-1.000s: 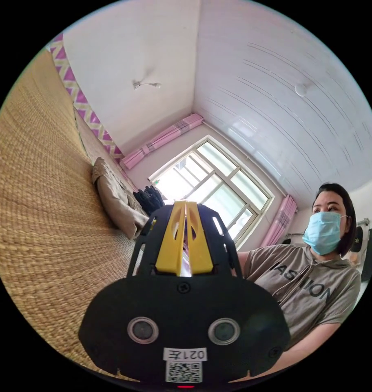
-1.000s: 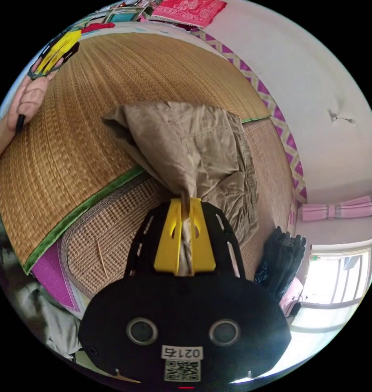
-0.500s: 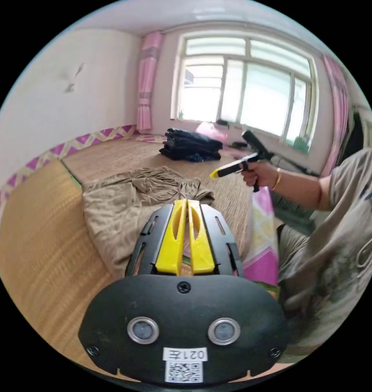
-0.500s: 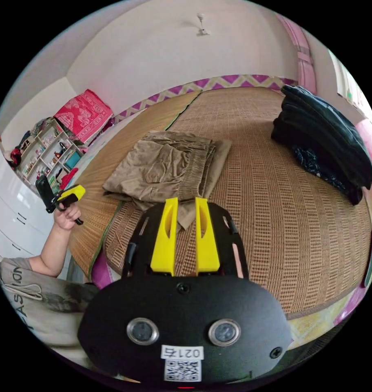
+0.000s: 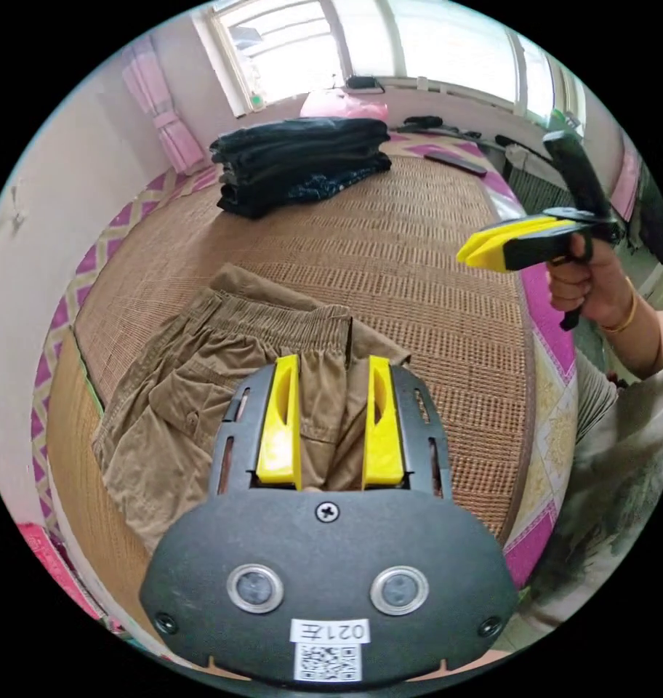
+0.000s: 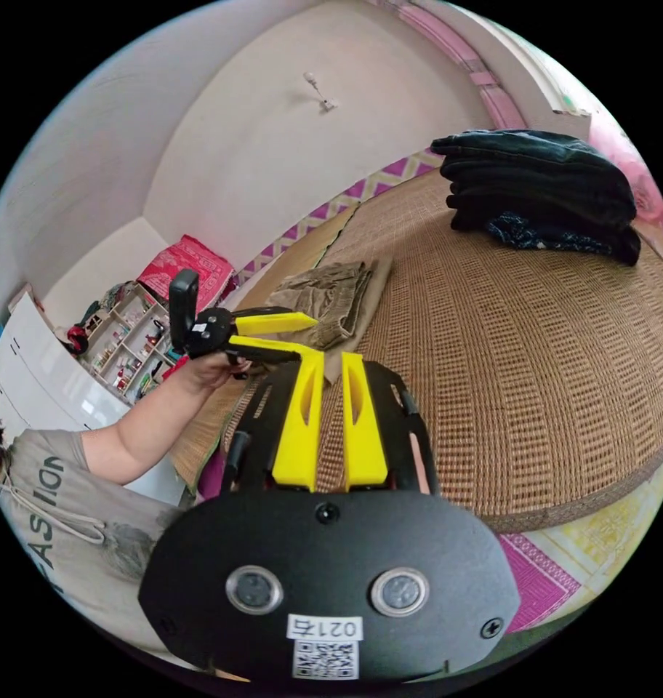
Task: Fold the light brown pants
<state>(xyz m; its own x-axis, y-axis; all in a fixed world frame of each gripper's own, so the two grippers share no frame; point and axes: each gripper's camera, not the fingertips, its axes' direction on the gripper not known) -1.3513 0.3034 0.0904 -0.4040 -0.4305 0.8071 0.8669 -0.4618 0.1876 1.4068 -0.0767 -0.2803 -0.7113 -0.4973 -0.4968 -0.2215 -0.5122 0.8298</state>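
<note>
The light brown pants [image 5: 193, 385] lie folded on the woven mat [image 5: 419, 276], waistband toward the dark stack. My left gripper [image 5: 333, 361] hovers just above them, jaws open, nothing between. In the right gripper view the pants [image 6: 335, 298] lie farther off, and the left gripper [image 6: 310, 336] shows open beside them in a hand. My right gripper [image 6: 331, 358] hangs over the mat's near edge, jaws a narrow gap apart and empty. In the left gripper view the right gripper [image 5: 466, 253] is held in a hand [image 5: 589, 280] off the bed's side.
A stack of dark folded clothes [image 5: 302, 156] sits at the far end of the mat [image 6: 528, 349], below the window [image 5: 390, 36]. A shelf unit [image 6: 121, 342] and a red cloth [image 6: 182, 269] stand by the wall. The person's torso [image 6: 48, 494] is beside the bed.
The right gripper let go of the pants, which dropped folded onto the mat, and drew back off the bed edge. The left gripper swung over the pants and opened its jaws.
</note>
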